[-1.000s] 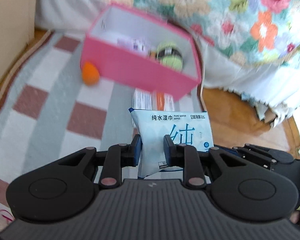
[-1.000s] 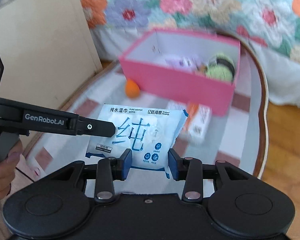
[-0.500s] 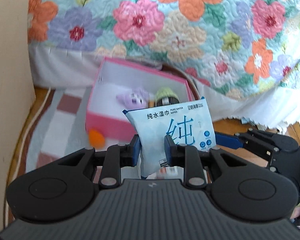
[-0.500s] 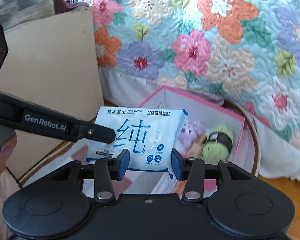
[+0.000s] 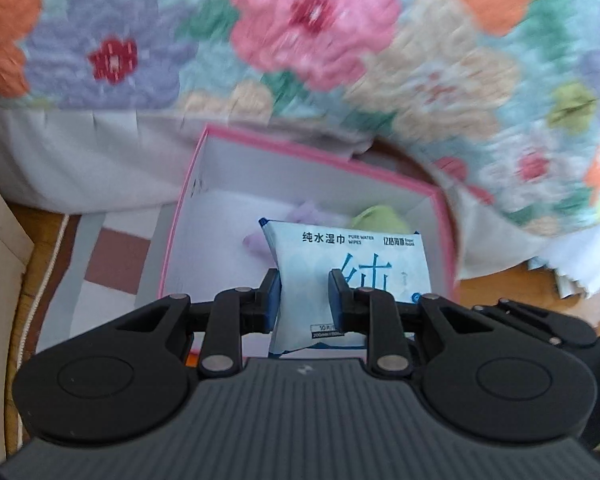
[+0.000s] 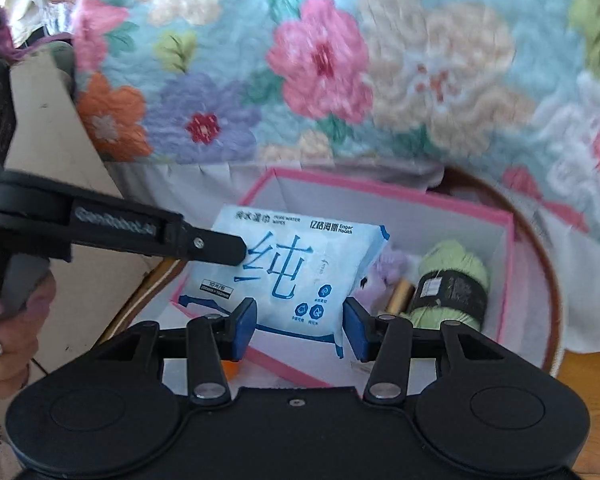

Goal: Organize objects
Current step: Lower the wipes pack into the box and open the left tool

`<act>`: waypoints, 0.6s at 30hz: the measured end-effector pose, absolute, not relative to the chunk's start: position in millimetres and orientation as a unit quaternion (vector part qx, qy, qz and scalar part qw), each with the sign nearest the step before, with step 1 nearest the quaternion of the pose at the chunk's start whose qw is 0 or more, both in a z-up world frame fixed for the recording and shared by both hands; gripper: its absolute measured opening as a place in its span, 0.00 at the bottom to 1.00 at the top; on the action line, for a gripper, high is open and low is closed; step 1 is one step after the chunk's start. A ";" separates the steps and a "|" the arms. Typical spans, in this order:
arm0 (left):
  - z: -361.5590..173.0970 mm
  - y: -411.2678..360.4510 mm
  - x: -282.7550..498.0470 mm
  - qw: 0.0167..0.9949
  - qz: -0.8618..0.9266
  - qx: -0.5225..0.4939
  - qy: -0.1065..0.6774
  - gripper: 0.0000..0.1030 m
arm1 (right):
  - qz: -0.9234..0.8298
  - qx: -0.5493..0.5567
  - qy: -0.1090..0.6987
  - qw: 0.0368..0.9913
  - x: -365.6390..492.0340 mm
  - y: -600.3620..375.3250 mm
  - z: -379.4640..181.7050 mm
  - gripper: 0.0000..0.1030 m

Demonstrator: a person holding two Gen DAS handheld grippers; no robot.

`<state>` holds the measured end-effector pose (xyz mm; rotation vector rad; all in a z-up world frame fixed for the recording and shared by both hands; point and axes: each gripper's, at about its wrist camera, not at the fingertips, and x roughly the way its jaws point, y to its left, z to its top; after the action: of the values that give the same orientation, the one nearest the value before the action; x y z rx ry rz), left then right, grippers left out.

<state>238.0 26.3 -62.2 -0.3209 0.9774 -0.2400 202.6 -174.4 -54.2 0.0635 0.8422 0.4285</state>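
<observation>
A light-blue pack of wet wipes (image 5: pixel 352 276) hangs over the open pink box (image 5: pixel 188 200). My left gripper (image 5: pixel 305 300) is shut on the pack's left end; it shows as a black arm in the right wrist view (image 6: pixel 220 250). My right gripper (image 6: pixel 300 328) has blue pads (image 6: pixel 246 326) on either side of the pack's (image 6: pixel 288 276) lower edge and is shut on it. The pink box (image 6: pixel 508 264) holds a green yarn ball (image 6: pixel 456 276) and a purple plush toy (image 6: pixel 392 268).
A floral quilt (image 5: pixel 320 40) hangs behind the box. The box stands on a round table with a checked cloth (image 5: pixel 112 264). A beige panel (image 6: pixel 48 128) stands at the left. A small orange thing (image 6: pixel 230 370) peeks out beside the box's front.
Both grippers have carried the wipes pack up and forward, from in front of the box to above its open top. The box looks nearer and lower in both views.
</observation>
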 end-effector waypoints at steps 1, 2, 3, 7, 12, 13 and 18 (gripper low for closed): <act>-71.9 26.3 246.0 0.858 -0.112 -0.153 0.478 0.22 | 0.211 0.042 0.419 0.882 212.1 -178.3 -62.0 0.52; -81.6 26.5 253.4 0.852 -0.109 -0.152 0.489 0.22 | 0.213 0.059 0.433 0.874 222.1 -182.6 -70.3 0.52; -90.5 26.6 259.4 0.847 -0.105 -0.151 0.498 0.22 | 0.214 0.072 0.445 0.866 229.8 -185.7 -78.0 0.52; -117.5 27.2 276.1 0.835 -0.095 -0.139 0.523 0.23 | 0.220 0.106 0.477 0.844 249.7 -186.9 -104.2 0.52; -128.1 20.0 278.1 0.840 -0.086 -0.095 0.527 0.23 | 0.218 0.131 0.498 0.829 260.0 -182.2 -127.5 0.52; -129.9 18.4 279.2 0.839 -0.085 -0.089 0.529 0.23 | 0.217 0.136 0.502 0.826 261.4 -181.9 -131.0 0.52; -139.7 14.9 280.8 0.833 -0.078 -0.084 0.542 0.23 | 0.210 0.163 0.520 0.812 265.0 -185.2 -142.6 0.52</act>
<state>280.8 14.9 -139.7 -0.1771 1.1477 -0.1661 265.0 -185.2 -142.6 0.3476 1.1104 0.4484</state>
